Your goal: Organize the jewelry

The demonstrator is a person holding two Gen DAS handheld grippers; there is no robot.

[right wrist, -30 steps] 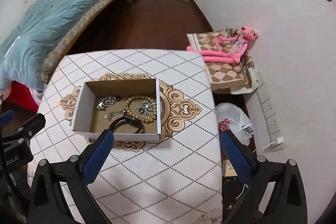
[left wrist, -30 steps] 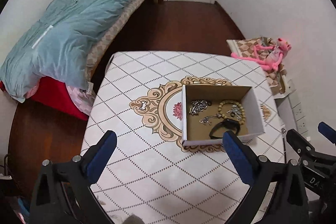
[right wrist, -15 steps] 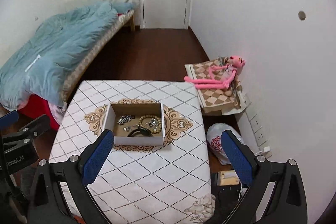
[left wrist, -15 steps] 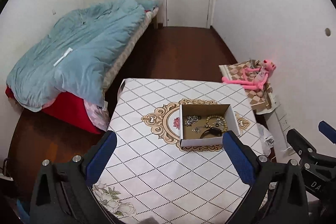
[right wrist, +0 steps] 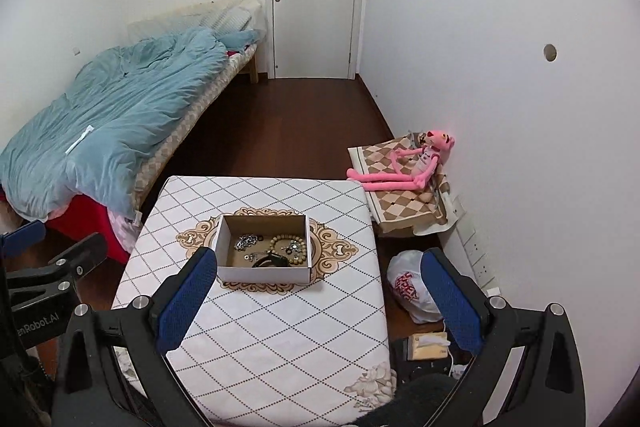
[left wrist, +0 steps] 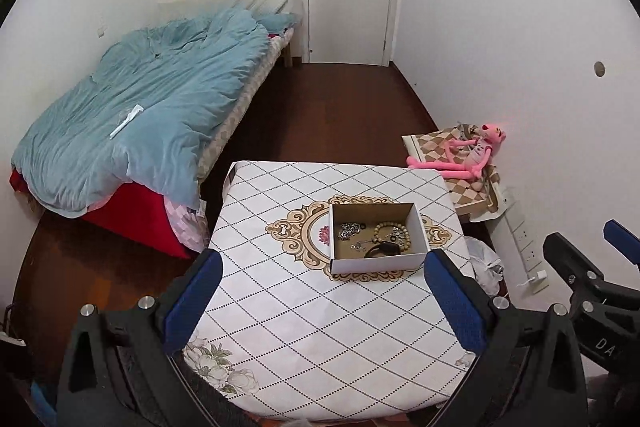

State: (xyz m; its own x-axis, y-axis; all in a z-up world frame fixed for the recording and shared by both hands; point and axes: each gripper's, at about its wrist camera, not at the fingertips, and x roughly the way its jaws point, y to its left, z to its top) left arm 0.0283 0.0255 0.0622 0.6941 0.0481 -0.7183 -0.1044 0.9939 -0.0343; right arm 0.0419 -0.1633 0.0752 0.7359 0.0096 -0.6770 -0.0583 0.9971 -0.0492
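All the jewelry (left wrist: 374, 239) is lying inside the cardboard box (left wrist: 378, 263) at the table's (left wrist: 320, 327) middle, so sorting looks finished. The left gripper (left wrist: 320, 303) and right gripper (right wrist: 316, 301) are hovering near, spread wide, holding nothing.

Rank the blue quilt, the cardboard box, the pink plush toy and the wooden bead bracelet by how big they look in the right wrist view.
Largest to smallest:
1. blue quilt
2. cardboard box
3. pink plush toy, close to the box and farther off, so unsure
4. wooden bead bracelet
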